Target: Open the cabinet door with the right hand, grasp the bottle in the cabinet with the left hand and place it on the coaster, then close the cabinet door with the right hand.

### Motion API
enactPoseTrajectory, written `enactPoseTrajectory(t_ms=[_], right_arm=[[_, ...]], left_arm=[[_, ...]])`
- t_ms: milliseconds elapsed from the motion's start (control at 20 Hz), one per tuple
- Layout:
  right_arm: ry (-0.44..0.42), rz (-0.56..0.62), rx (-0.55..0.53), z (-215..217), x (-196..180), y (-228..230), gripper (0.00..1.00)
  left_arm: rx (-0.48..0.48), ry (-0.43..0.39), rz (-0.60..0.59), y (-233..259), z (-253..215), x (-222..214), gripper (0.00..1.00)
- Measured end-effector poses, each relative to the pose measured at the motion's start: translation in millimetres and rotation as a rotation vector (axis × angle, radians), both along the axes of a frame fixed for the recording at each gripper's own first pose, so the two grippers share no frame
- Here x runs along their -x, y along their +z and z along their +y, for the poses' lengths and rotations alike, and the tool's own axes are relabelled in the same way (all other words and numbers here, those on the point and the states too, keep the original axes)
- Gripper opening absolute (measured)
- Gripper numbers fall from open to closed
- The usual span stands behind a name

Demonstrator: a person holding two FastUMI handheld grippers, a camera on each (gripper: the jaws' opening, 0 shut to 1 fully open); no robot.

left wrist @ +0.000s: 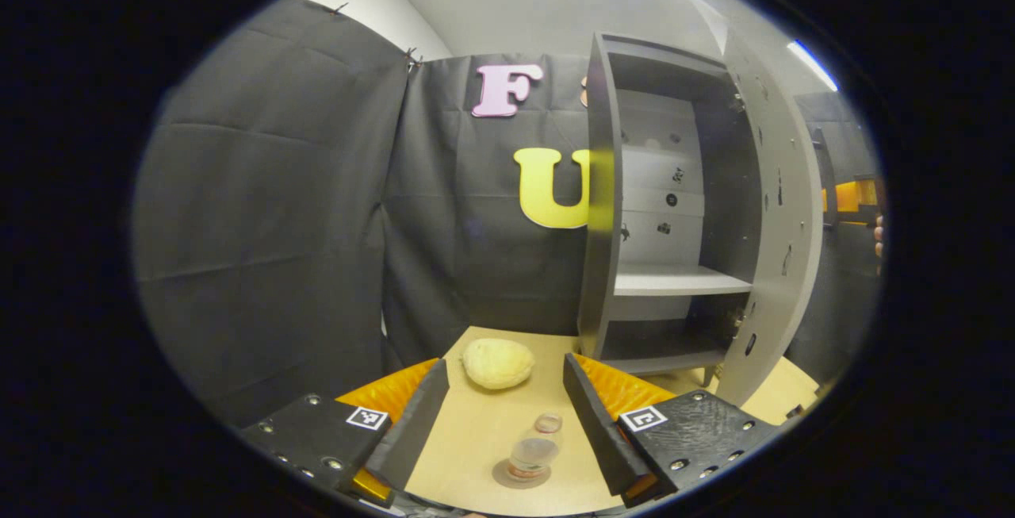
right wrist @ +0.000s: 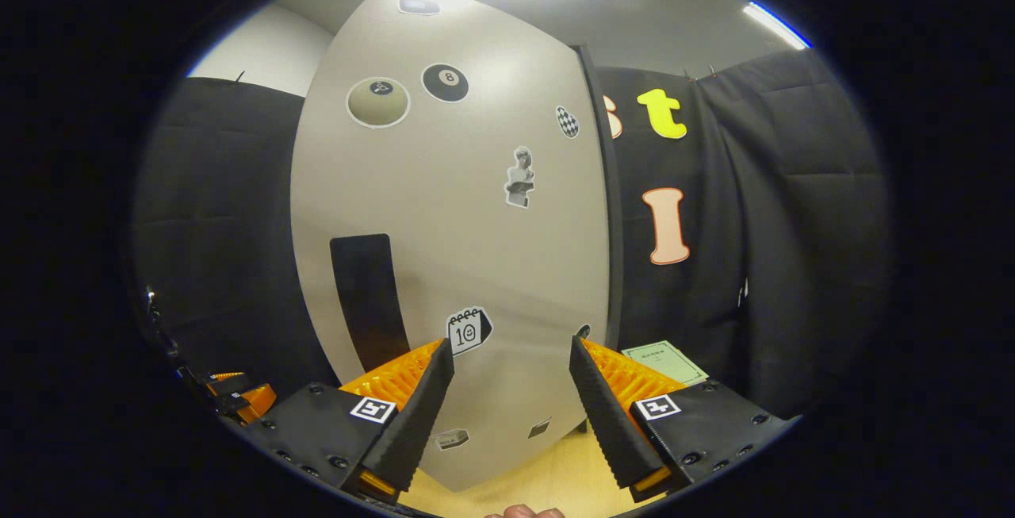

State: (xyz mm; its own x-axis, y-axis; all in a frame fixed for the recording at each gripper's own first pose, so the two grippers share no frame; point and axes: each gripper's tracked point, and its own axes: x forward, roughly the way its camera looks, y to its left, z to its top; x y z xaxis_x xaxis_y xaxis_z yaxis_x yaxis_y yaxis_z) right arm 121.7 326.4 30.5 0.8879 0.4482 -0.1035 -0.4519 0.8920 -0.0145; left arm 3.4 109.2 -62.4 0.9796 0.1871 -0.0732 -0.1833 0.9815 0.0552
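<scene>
A small clear bottle [left wrist: 535, 448] stands upright on a round brown coaster [left wrist: 515, 476] on the tan table. My left gripper [left wrist: 505, 371] is open around it, with both fingers well off its sides. Behind stands the grey cabinet [left wrist: 674, 280], its shelves bare and its door [left wrist: 781, 248] swung out to the right. In the right gripper view the door's outer face [right wrist: 476, 224] with stickers and a black handle strip [right wrist: 369, 296] is close ahead. My right gripper [right wrist: 507, 355] is open in front of it, holding nothing.
A pale yellow rounded lump [left wrist: 497, 362] lies on the table [left wrist: 468, 439] just beyond the left fingertips. A green card [right wrist: 664, 361] lies on the table right of the door. Black cloth walls close the booth. A hand [left wrist: 878, 236] shows past the door's edge.
</scene>
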Motion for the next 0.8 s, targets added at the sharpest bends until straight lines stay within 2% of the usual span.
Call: enactPoseTrajectory(t_ms=[200,350,400,450,600,650,750,800], right_arm=[[0.070,0.023,0.006,35,-20,-10,0.95],[0.086,0.018,0.030,46,-12,-12,0.95],[0.088,0.013,0.041,48,-13,-13,0.95],[0.090,0.008,0.052,52,-15,-15,0.95],[0.085,0.010,0.070,52,-13,-22,0.95],[0.087,0.011,0.069,50,-12,-23,0.95],[0.066,0.004,0.058,41,-12,-21,0.95],[0.053,-0.005,0.051,32,-11,-20,0.95]], left_arm=[[0.006,0.046,0.000,1,23,6,0.87],[0.010,0.074,-0.001,-3,38,11,0.87],[0.018,0.073,-0.001,-3,38,10,0.90],[0.025,0.073,-0.001,-6,40,10,0.87],[0.046,0.070,0.002,-11,40,5,0.90],[0.054,0.063,0.004,-13,39,3,0.87],[0.072,0.036,0.002,-13,33,-3,0.90],[0.076,0.017,-0.006,-9,27,-8,0.88]])
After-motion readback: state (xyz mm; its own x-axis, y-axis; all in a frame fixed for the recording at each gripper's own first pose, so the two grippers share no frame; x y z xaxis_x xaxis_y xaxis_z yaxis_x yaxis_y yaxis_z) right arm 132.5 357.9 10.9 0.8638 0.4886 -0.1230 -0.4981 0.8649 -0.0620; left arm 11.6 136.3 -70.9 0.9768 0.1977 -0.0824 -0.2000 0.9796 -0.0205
